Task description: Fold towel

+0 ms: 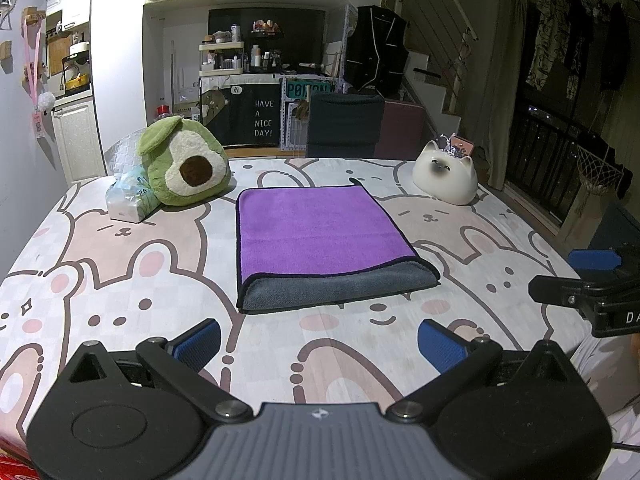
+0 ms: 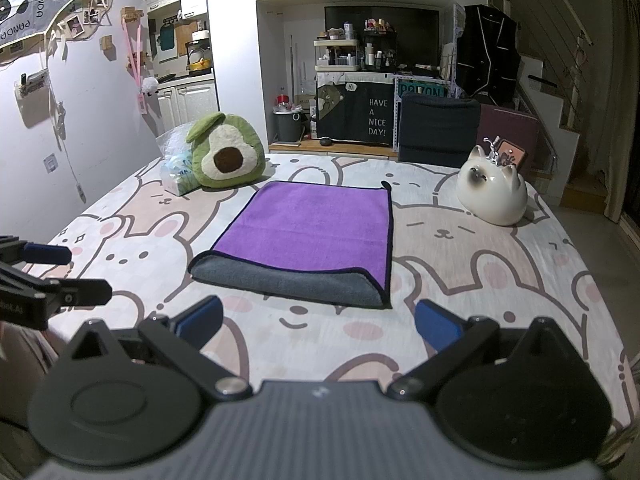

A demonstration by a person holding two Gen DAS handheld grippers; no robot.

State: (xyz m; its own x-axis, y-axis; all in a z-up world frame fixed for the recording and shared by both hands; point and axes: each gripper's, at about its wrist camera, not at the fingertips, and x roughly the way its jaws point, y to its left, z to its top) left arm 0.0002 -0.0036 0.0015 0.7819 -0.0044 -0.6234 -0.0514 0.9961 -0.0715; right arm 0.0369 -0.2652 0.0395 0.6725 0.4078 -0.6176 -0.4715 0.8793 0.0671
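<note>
A purple towel (image 1: 316, 232) with a grey underside lies folded flat in the middle of the table; its grey fold edge faces me. It also shows in the right wrist view (image 2: 308, 232). My left gripper (image 1: 318, 344) is open and empty, a short way in front of the towel's near edge. My right gripper (image 2: 318, 320) is open and empty, also just in front of the near edge. The right gripper shows at the right edge of the left wrist view (image 1: 592, 276), and the left gripper at the left edge of the right wrist view (image 2: 48, 272).
An avocado plush (image 1: 184, 164) and a tissue pack (image 1: 128, 196) sit at the table's back left. A white cat-shaped holder (image 1: 446, 176) stands at the back right. The tablecloth (image 1: 120, 280) has a bunny print. A dark chair (image 1: 344, 124) stands behind the table.
</note>
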